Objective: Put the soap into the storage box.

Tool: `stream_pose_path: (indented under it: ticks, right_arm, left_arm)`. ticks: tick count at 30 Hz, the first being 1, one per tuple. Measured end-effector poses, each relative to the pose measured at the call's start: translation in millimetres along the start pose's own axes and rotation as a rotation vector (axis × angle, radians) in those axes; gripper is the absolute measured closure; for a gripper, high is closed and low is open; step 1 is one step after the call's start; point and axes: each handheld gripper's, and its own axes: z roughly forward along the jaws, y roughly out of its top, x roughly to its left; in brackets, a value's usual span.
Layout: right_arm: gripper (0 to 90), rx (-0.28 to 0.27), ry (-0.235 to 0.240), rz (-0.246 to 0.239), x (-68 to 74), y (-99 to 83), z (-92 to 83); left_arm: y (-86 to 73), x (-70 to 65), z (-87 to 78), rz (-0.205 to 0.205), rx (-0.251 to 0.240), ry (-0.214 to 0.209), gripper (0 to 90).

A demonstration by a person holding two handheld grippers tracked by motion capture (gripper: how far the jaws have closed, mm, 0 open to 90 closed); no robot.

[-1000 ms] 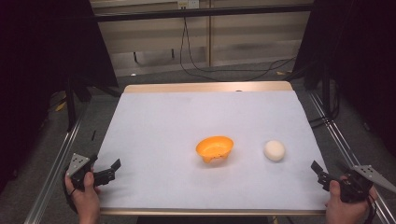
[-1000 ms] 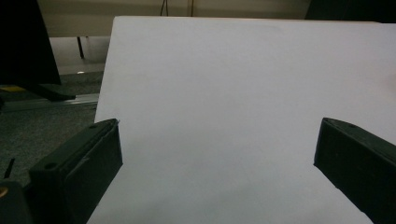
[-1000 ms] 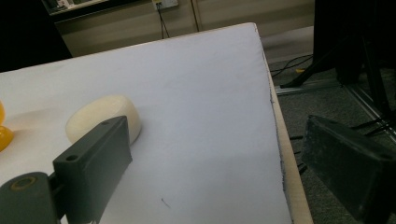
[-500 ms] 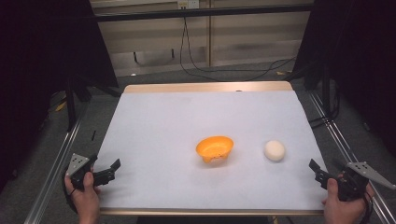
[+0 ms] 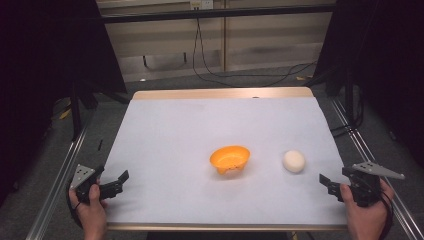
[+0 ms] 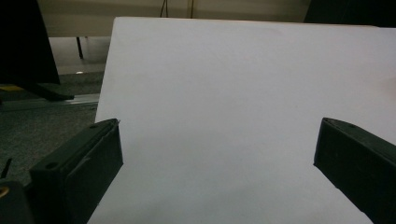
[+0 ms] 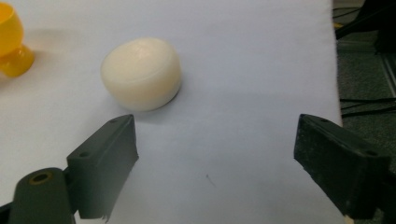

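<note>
Right tongs (image 5: pixel 331 184) crept nearer one white ball (image 5: pixel 293 161), one orange bowl (image 5: pixel 230 159).

On the bench (image 5: pixel 175 130): a bowl (image 5: pixel 229 159) near the middle, a ball (image 5: pixel 293 161) just to its right, the two a little apart. At the near left corner, the left hand-held gripper (image 5: pixel 116 183). At the near right edge, the right hand-held gripper (image 5: pixel 327 183), close to the ball and just nearer than it. Beyond the far edge, cables (image 5: pixel 210 60) on the floor.
</note>
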Motion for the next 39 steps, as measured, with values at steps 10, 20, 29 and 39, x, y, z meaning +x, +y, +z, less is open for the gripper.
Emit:
stream_pose_path:
  ticks: [10,20,29,39]
  right_arm:
    - [11.5,0.225,0.013,0.008,1.5,16.6,18.3]
    - [4.0,0.338,-0.004,0.029,2.2,33.5,36.0]
    - [2.6,0.393,-0.006,0.051,4.7,43.7,42.7]
    - [1.2,0.447,-0.015,0.072,13.4,53.3,54.7]
  left_arm:
    - [0.2,-1.5,0.5,0.013,0.002,0.004,1.0]
    - [0.2,-1.9,1.1,0.013,0.006,0.004,0.9]
    - [0.4,-2.0,1.4,0.013,0.009,0.003,0.9]
    - [0.4,-2.3,1.5,0.015,0.009,0.001,0.9]
